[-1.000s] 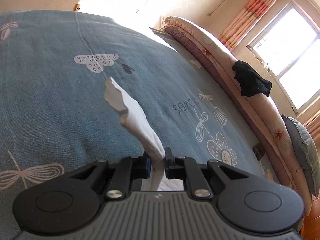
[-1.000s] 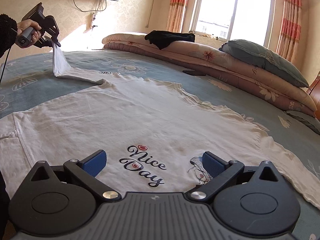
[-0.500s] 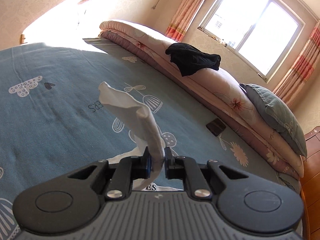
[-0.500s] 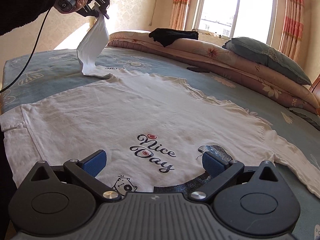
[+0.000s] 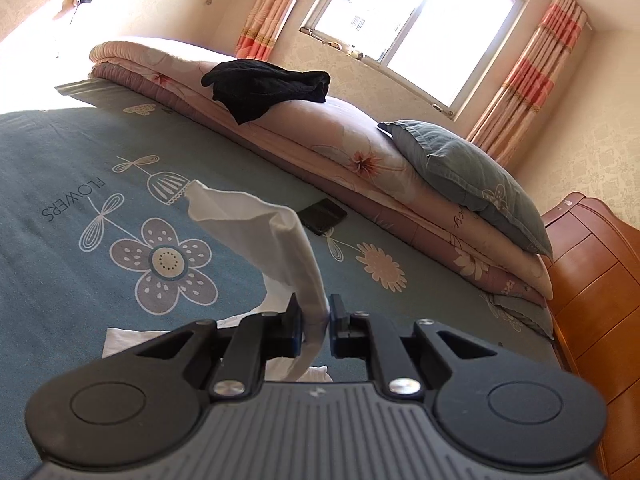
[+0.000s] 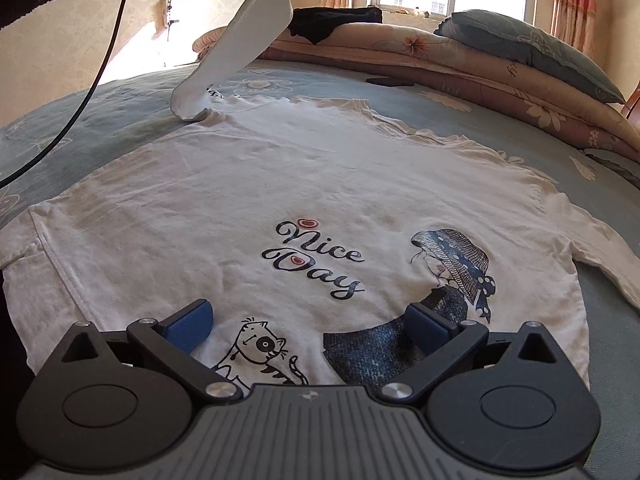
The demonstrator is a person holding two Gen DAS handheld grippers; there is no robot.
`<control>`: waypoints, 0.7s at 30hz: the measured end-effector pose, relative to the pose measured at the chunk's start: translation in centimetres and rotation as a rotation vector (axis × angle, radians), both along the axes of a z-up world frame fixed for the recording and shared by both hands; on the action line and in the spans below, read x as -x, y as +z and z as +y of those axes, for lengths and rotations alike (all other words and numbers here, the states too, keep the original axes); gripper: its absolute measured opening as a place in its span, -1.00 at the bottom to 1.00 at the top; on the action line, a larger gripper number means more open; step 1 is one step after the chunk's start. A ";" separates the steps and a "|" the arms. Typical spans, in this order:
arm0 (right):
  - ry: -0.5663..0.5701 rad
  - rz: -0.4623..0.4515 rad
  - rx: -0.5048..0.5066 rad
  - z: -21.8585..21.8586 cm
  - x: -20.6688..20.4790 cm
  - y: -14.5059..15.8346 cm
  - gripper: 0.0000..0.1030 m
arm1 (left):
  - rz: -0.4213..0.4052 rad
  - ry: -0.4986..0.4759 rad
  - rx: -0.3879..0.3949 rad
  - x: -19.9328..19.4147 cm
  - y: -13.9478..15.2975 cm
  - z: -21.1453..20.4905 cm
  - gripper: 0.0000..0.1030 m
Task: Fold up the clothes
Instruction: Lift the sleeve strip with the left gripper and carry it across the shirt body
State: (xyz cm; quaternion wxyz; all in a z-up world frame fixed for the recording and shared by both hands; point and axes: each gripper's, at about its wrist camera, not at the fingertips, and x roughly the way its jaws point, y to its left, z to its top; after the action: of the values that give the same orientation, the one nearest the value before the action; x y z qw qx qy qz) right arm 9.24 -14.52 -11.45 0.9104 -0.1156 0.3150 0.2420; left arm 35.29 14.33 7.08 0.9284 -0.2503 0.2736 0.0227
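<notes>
Between left gripper (image 5: 314, 320) fingers: white sleeve (image 5: 280, 248) pinched; right gripper (image 6: 308, 322) fingers wide above shirt (image 6: 280, 184).

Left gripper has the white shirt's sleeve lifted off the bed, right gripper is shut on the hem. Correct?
Not quite. The right gripper is open and holds nothing; the right wrist view shows its blue pads wide apart over the white shirt. The rest stands: the left gripper is shut on the sleeve, lifted off the bed.

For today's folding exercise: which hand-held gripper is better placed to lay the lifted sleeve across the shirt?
Left. The left hand-held gripper is already shut on the white sleeve, lifted above the shirt. The right hand-held gripper hovers open over the print, holding nothing.
</notes>
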 end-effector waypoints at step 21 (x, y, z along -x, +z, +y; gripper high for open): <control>-0.006 0.001 0.017 0.1 0.6 0.3 1.00 | 0.102 -0.259 -0.081 -3.4 -4.2 -13.3 -0.80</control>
State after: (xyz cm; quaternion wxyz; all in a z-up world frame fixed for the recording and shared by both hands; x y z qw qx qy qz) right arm 8.64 -14.39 -11.12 0.9100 -0.1224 0.3178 0.2364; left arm 38.73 1.07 2.86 0.9177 -0.1739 0.3495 -0.0735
